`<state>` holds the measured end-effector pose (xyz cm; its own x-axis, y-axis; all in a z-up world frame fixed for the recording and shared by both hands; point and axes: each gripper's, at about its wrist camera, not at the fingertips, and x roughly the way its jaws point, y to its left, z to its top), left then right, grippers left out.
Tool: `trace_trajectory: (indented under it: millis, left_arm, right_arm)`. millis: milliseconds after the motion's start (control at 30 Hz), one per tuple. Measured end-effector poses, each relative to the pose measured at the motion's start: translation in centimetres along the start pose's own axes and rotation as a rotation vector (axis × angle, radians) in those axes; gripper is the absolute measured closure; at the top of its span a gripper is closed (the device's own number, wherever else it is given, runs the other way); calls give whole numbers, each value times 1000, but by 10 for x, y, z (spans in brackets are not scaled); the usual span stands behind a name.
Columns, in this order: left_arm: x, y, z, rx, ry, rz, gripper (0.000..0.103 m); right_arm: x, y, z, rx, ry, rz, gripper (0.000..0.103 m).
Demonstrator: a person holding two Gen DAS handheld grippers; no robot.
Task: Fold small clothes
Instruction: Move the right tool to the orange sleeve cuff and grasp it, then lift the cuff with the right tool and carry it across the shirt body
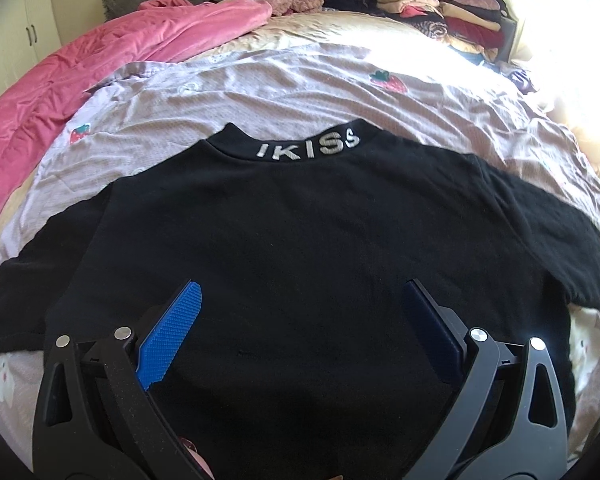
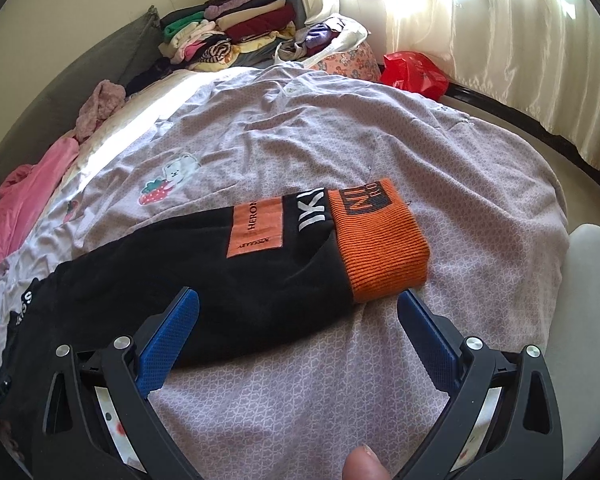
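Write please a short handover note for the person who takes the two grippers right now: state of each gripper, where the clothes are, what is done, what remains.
Left gripper: open, empty, over the body of the black sweatshirt.
Right gripper: open, empty, over the right sleeve, near its orange cuff.
The sweatshirt lies spread flat on the lilac bedsheet, collar away from you, both sleeves out.
Done: garment laid out; folded clothes stack at the head of the bed.
Left: no fold made yet. Probably fold in the sleeves first, then the body.
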<state>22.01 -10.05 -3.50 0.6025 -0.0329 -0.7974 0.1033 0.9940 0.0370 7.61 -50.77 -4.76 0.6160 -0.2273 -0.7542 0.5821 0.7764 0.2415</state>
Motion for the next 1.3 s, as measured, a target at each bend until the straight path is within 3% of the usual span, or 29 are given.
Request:
trace_trajectory:
  millis: [300,367,400,467,533,700,1000,1133,1300]
  left_arm:
    - [20,-2,-14,24,19,2,9]
    - [23,-2,-15,20,18,-2,9]
    - [24,-2,-15,16,17,-5,9]
    - [24,-1,-16,7,13,-9,9]
    - [22,0,-16,4,7,-12,9]
    - [16,3,-19,-1,1,-24,9]
    - [-13,11,-15,-32,-45,-51,9]
    - [-24,26,-14,-77,-62,-101,9]
    - [-28,50,-14,-139,-61,-112,9]
  right_arm:
    - [28,-22,12,97,27,11,4]
    - [28,-25,15,110,19,31,15]
    - [27,-25,17,108,7,34,31]
    - [23,-28,21,112,-11,42,47]
    - [22,-31,25,128,-5,82,71]
    - [5,-34,30,137,-62,153,91]
    - [-59,51,28,-77,-190,311,93]
    - [-76,104,17,-179,-174,417,93]
    - [-87,168,0,-285,-141,510,94]
